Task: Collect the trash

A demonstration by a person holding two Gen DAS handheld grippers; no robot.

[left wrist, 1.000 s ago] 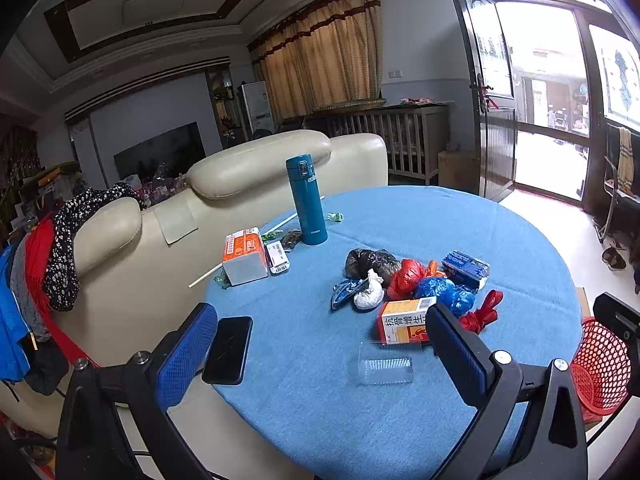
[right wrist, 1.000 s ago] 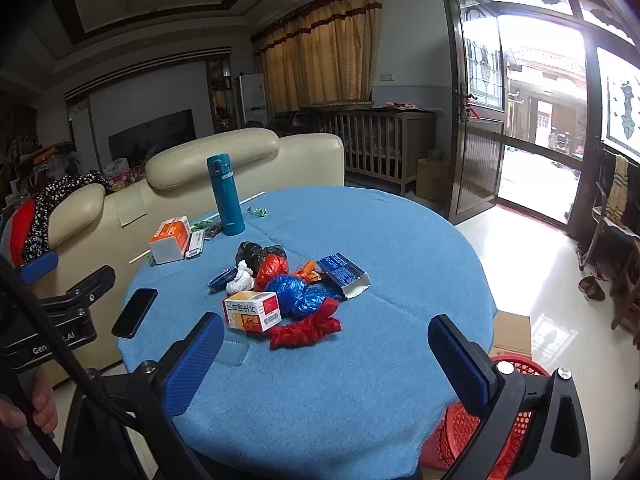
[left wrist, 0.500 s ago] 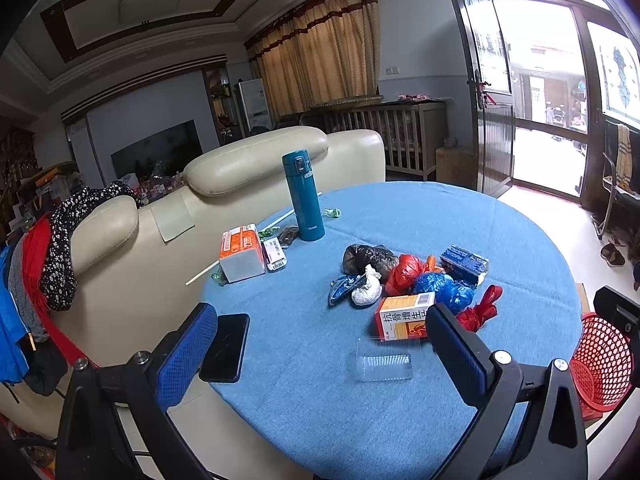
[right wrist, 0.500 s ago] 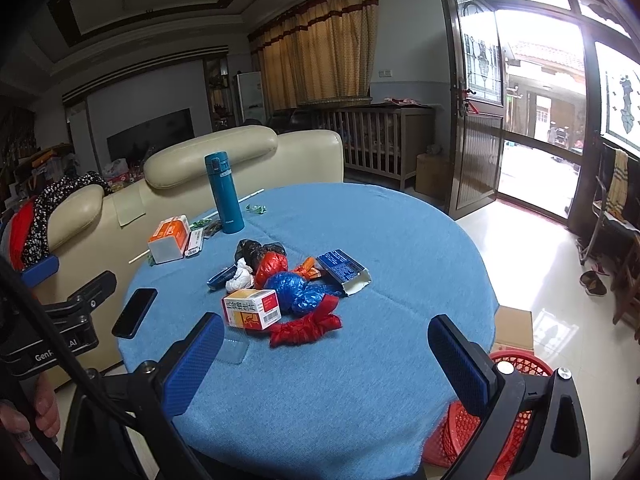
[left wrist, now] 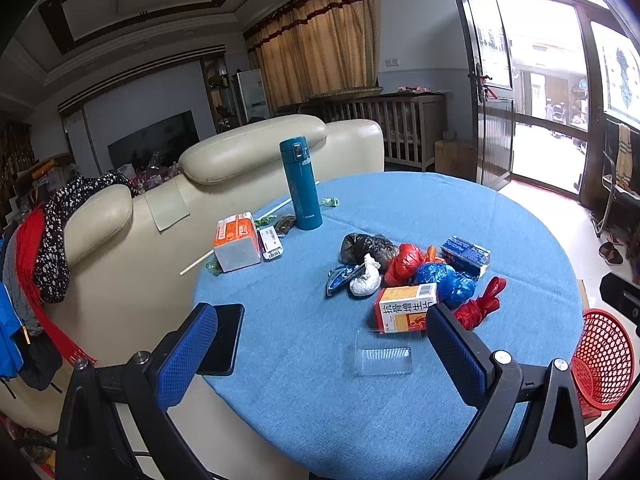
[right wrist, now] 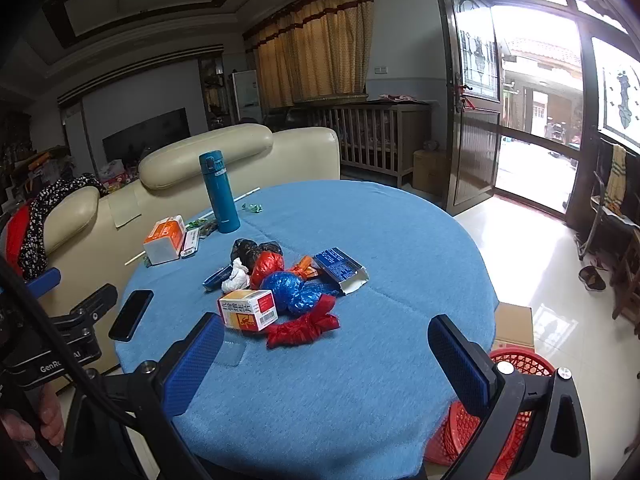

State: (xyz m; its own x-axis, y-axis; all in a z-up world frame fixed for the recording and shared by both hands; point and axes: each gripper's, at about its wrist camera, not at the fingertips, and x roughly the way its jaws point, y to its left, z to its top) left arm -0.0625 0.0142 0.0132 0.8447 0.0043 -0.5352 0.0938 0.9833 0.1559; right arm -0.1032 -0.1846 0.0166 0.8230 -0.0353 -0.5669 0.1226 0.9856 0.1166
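A heap of trash lies mid-table on the blue cloth: an orange-and-white carton [left wrist: 406, 307] [right wrist: 248, 309], blue bags [left wrist: 446, 283] [right wrist: 290, 288], a red bag [left wrist: 404, 258], a red bundle [left wrist: 480, 306] [right wrist: 304, 328], a black bag [left wrist: 364, 245], a white wad [left wrist: 366, 279], a blue box [left wrist: 466, 251] [right wrist: 340, 268] and a clear plastic tray [left wrist: 383, 358]. A red mesh basket [left wrist: 604, 360] [right wrist: 476, 424] stands on the floor beside the table. My left gripper [left wrist: 320, 344] and right gripper [right wrist: 326, 354] both hover open at the near edge, short of the heap, holding nothing.
A teal flask [left wrist: 301, 183] stands at the back of the round table [left wrist: 304, 400], beside an orange box [left wrist: 236, 240] and a white stick. A black phone [left wrist: 222, 338] lies at the left edge. A cream sofa [left wrist: 240, 152] backs the table; a cardboard box [right wrist: 516, 326] sits on the floor.
Both views have shifted slightly; the table objects sit a little lower and left in frame. Nothing on the table has moved and both grippers stay open.
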